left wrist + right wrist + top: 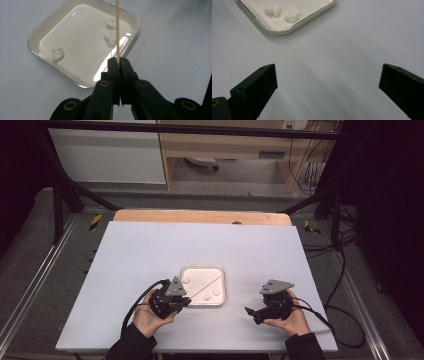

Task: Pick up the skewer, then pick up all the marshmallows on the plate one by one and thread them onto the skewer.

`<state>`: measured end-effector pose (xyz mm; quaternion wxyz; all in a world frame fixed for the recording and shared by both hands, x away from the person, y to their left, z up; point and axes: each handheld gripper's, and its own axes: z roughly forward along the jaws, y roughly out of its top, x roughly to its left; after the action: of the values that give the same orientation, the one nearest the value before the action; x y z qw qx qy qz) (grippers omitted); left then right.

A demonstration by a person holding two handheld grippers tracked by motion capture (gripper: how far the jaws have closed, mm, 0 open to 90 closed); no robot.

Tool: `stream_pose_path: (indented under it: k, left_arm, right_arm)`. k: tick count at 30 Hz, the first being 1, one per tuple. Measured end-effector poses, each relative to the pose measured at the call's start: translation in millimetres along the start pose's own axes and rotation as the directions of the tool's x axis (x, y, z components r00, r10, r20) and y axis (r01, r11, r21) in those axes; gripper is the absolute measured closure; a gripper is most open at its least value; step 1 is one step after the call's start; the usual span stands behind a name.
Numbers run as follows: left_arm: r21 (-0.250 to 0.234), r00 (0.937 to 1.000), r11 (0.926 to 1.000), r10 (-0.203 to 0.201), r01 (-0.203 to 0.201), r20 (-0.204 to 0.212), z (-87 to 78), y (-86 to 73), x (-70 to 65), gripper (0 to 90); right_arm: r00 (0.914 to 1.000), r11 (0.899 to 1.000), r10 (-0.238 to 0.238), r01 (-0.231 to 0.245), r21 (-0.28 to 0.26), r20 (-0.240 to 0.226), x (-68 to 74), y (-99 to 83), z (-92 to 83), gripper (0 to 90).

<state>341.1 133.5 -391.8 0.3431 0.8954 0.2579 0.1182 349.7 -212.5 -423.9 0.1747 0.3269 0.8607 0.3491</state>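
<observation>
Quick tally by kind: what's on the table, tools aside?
Tray: 1
Skewer: 1
White lumps: 3
Total: 5

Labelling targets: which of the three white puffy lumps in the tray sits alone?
The white puffy lump near the square metal tray's corner; the other pair lies beside the skewer.
</observation>
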Motion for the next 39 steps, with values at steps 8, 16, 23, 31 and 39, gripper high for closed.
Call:
stream_pose_path:
  k: [8, 16, 23, 31, 39]
  left_arm:
    - [-0.065, 0.9978, 0.9967, -0.052, 0.049, -0.041, -8.9, -20.1, 4.4, 88.6]
    - [-0.115, 0.9936, 0.9895, -0.095, 0.088, -0.060, -12.4, -37.6, 9.1, 88.6]
    - [-0.139, 0.9902, 0.9839, -0.123, 0.113, -0.065, -17.0, -45.8, 13.5, 88.6]
    - [-0.168, 0.9886, 0.9778, -0.137, 0.125, -0.062, -21.1, -53.4, 14.9, 88.6]
    - [-0.176, 0.9872, 0.9753, -0.147, 0.134, -0.062, -21.7, -55.3, 16.4, 88.6]
  right_arm:
    - [0.9996, 1.000, 0.029, -0.029, -0.009, 0.001, 2.6, 7.8, 1.6, 0.8]
    - [0.9987, 0.998, 0.049, -0.050, -0.035, -0.016, 9.1, 23.6, 10.1, 0.9]
    - [0.9965, 0.994, 0.075, -0.077, -0.078, -0.037, 15.2, 36.8, 19.6, 1.2]
    - [0.9944, 0.990, 0.096, -0.100, -0.095, -0.043, 20.0, 52.8, 31.5, 1.8]
    - [0.9917, 0.989, 0.097, -0.105, -0.104, -0.085, 25.8, 66.4, 50.6, 9.9]
